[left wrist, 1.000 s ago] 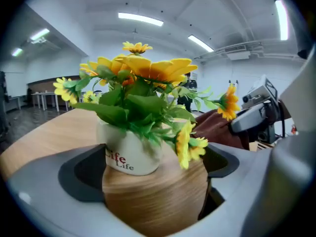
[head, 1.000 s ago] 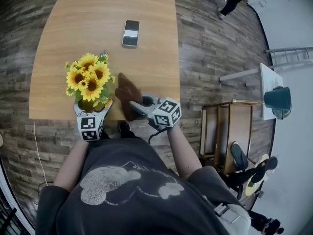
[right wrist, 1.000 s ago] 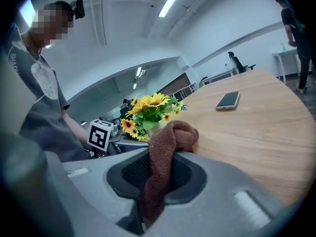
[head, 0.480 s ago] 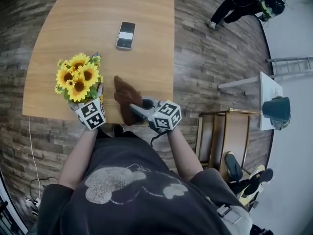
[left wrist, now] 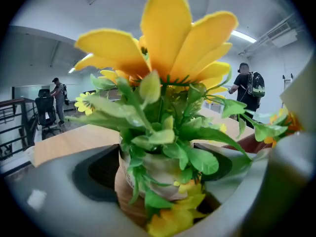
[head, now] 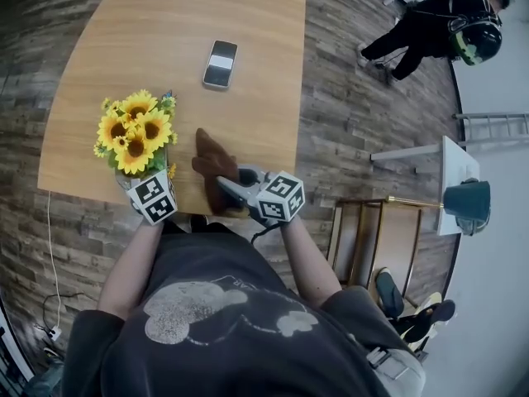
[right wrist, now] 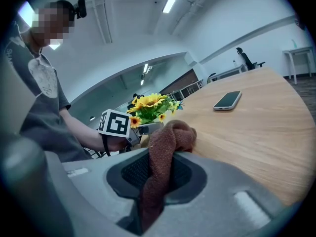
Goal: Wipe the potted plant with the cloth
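Cream pot [left wrist: 160, 172] between closing jaws, cloth [right wrist: 165, 152] clamped

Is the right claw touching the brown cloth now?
Touching. The right gripper view shows the brown cloth pinched in the right claw, with both jaws pressing on it.

I wore a dark grey, short-sleeved T-shirt [head: 223, 321] with a pale print, perhaps a cartoon figure. My left gripper [left wrist: 163, 171] and right gripper [right wrist: 158, 169] were grey, each carrying a cube [head: 281, 197] of black-and-white markers.
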Available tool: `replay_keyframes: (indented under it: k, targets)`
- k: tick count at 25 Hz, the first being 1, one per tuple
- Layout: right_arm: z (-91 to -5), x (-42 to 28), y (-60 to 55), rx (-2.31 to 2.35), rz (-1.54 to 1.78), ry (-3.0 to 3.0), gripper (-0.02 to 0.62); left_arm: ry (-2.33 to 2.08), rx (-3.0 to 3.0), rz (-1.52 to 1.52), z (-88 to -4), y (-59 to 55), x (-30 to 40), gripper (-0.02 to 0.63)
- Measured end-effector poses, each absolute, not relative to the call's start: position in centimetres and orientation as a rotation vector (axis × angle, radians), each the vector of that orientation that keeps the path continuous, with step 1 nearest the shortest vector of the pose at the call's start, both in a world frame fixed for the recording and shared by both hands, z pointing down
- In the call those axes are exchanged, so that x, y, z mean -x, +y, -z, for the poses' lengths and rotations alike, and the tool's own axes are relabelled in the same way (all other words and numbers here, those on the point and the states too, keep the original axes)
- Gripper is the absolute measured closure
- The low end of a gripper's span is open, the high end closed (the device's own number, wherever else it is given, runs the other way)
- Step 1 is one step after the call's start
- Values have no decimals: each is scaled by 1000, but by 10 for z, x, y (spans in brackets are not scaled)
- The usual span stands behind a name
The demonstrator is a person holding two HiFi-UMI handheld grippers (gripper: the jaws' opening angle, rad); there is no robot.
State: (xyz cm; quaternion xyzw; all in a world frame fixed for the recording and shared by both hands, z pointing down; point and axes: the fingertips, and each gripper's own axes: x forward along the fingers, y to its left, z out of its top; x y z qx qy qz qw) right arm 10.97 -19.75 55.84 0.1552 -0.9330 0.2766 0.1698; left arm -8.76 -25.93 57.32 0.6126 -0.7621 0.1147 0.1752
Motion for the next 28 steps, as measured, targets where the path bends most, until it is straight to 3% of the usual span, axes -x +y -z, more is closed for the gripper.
replay_keyframes:
  k: [13,28]
  targets:
    - [-554,-78,-224,-519,-689,-2639,540,-1903,-2048,-422,-576,-242,81,103]
    - [-566,7,-268,-532,-605,-2604,538,-1489,-2464,-473,-576,-235,90,103]
